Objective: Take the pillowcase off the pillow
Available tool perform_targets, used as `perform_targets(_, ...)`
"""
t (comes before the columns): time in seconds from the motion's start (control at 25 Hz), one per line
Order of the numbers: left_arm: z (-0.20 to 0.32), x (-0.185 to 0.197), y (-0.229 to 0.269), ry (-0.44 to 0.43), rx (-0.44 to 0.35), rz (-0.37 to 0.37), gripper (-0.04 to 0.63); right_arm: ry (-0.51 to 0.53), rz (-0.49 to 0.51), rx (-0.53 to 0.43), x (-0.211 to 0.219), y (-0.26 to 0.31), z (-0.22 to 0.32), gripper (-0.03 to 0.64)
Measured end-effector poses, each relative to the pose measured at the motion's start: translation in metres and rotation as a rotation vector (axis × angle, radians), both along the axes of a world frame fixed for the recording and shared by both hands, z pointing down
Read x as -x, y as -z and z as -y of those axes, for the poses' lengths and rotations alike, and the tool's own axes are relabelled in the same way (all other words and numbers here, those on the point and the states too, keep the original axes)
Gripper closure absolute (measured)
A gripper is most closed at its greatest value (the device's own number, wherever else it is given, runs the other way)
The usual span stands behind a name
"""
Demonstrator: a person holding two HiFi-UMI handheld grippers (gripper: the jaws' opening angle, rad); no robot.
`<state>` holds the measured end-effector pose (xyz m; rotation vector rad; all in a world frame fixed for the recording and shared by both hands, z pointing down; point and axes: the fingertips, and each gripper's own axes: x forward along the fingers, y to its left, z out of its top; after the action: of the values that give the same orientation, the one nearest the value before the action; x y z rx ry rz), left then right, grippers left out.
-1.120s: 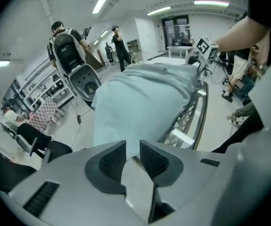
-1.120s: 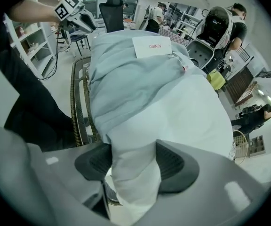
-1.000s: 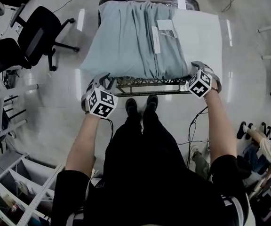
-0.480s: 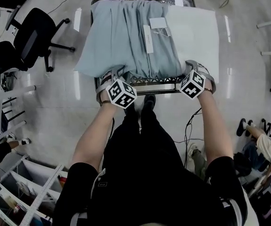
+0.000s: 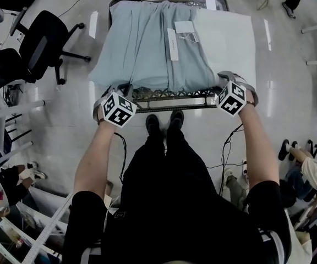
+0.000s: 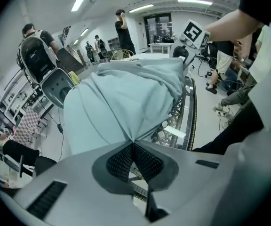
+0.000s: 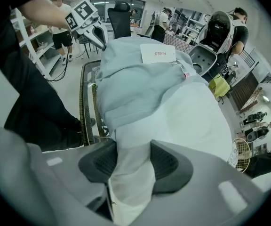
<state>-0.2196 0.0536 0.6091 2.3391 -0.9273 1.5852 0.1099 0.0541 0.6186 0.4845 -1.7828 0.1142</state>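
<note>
A pale blue pillowcase (image 5: 147,43) covers the left part of a white pillow (image 5: 227,37), whose right part lies bare. My left gripper (image 5: 119,90) is at the near left corner. In the left gripper view it (image 6: 133,144) has just been closing and is shut on a pinch of the pillowcase (image 6: 121,98). My right gripper (image 5: 224,81) is at the near right corner. Its jaws (image 7: 131,159) have just been closing too, and grip the white corner of the pillow (image 7: 196,121), with the pillowcase's edge (image 7: 135,84) just beyond.
The pillow lies on a metal wire rack (image 5: 169,99) right in front of my feet. A black office chair (image 5: 45,37) stands to the left and shelving (image 5: 15,224) at lower left. A white label (image 5: 185,27) lies on the pillowcase. People stand around the room.
My left gripper swung in toward the middle of the near edge, then back out to the left corner, and shut on the pillowcase. The right gripper stayed at its corner.
</note>
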Motion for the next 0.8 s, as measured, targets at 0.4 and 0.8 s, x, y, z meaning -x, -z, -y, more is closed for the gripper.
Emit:
perform_targets(0.4, 0.001, 0.03, 0.007, 0.042, 0.036, -0.097, 0.586, -0.013, 0.006, 0.012, -0.002, 0.001, -0.003, 0.414)
perform_targets(0.8, -0.017, 0.095, 0.007, 0.241, 0.019, -0.013, 0.478, 0.027, -0.07, 0.041, -0.001, 0.0, -0.004, 0.33)
